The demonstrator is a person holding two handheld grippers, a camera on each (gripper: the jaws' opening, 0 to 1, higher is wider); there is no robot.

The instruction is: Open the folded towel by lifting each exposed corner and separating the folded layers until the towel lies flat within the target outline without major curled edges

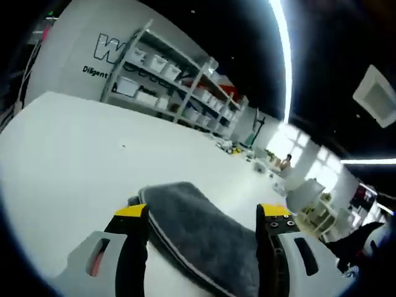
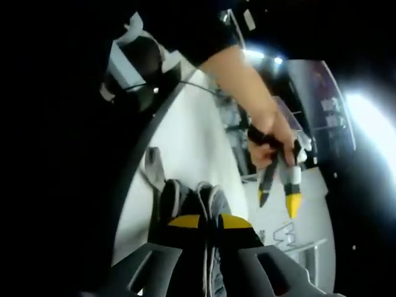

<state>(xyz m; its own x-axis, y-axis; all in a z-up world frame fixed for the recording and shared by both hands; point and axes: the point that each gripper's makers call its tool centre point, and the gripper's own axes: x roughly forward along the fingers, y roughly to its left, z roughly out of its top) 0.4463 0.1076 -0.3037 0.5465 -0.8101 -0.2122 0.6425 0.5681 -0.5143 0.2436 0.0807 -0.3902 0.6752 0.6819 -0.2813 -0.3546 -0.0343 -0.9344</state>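
In your left gripper view, the towel (image 1: 204, 232) lies on the table (image 1: 74, 161), between the parted jaws of your left gripper (image 1: 203, 216). Shelves (image 1: 173, 86) stand beyond the table's far edge. In your right gripper view, your right gripper (image 2: 207, 221) has its jaws pressed together on the towel (image 2: 185, 198), with your left gripper (image 2: 276, 199) above it in your hand (image 2: 272, 139).

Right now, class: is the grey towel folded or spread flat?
Folded: the grey towel shows stacked layered edges on the white table, and the right gripper pinches bunched folds.
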